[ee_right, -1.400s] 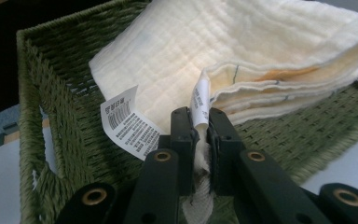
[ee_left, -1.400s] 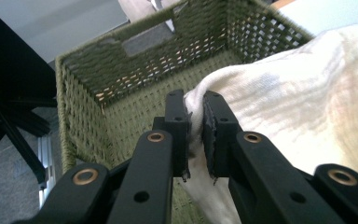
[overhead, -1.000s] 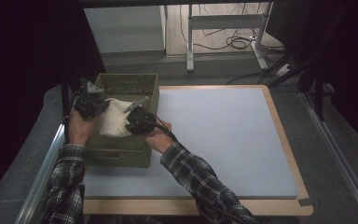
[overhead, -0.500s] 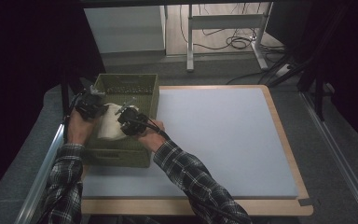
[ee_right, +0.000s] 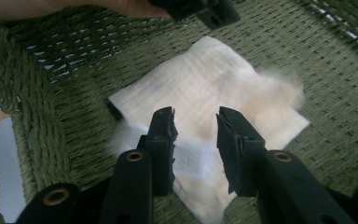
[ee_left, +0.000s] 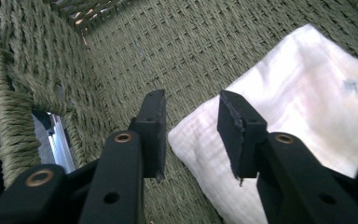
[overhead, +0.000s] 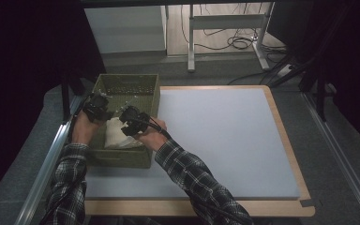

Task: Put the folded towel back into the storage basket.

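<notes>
1. Your left claw (overhead: 97, 107) sits over the left side of the green woven basket (overhead: 136, 84), which stands at the left edge of the tabletop (overhead: 225, 140) on the pale mat.
2. Left claw state: jaws apart w/ a narrow gap, nothing between them. In the left gripper view the claw (ee_left: 191, 126) hovers above the near corner of the folded white cloth (ee_left: 289, 116); can't tell if the right jaw brushes the cloth or sits just above it.
3. Your right claw (overhead: 130, 123) is just beside the left one, also over the basket, toward its middle-front.
4. Right claw state: jaws parted about the same, narrow gap, holding nothing. In the right gripper view the claw (ee_right: 196, 140) points down at the cloth (ee_right: 205, 93), over its near part.
5. The cloth (overhead: 117, 136) lies flat on the basket floor, in the front half, roughly square, a bit rumpled w/ one fuzzy edge on the side away from the basket wall.
6. In the right gripper view your left hand (ee_right: 74, 7) shows along the top edge, past the far corner of the cloth.
7. Basket wall at left in the left gripper view has a handle slot; metal rail of the table frame shows thru it.
8. Both plaid sleeves (overhead: 197, 183) come in from the bottom of the high view, right forearm lying across the mat.
</notes>
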### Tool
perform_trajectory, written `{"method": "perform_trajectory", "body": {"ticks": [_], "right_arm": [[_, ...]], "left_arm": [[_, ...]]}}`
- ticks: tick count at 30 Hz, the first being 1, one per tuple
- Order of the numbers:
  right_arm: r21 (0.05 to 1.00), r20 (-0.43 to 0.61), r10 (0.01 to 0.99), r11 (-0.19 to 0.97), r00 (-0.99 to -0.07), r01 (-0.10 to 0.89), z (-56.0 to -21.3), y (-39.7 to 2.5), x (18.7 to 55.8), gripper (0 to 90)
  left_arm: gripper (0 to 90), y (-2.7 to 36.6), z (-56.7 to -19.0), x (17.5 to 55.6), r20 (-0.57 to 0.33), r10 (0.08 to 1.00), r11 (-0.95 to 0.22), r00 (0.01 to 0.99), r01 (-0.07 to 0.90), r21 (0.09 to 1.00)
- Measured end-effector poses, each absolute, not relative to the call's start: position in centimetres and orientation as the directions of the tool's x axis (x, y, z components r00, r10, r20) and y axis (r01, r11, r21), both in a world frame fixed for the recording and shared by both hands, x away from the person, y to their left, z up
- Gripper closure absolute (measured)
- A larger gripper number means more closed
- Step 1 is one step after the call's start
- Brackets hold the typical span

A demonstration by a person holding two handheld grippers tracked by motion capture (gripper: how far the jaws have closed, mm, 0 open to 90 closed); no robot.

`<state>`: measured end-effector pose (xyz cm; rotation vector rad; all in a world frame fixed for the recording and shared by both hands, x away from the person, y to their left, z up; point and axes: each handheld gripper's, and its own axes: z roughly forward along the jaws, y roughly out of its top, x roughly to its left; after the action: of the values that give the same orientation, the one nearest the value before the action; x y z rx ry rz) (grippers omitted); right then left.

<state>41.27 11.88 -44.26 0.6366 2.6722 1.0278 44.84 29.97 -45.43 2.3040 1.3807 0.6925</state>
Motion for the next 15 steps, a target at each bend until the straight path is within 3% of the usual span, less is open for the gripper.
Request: {"method": "perform_trajectory", "body": {"ticks": [15], "right_arm": [[0.729, -0.030, 0.469, 0.615, -0.883, 0.302, -43.7, 9.9, 41.4, 53.4]], "left_arm": [[46.5, 30.1, -45.0, 44.3, 0.181, 0.911, -0.401, 0.371, 0.693, 0.598]]}}
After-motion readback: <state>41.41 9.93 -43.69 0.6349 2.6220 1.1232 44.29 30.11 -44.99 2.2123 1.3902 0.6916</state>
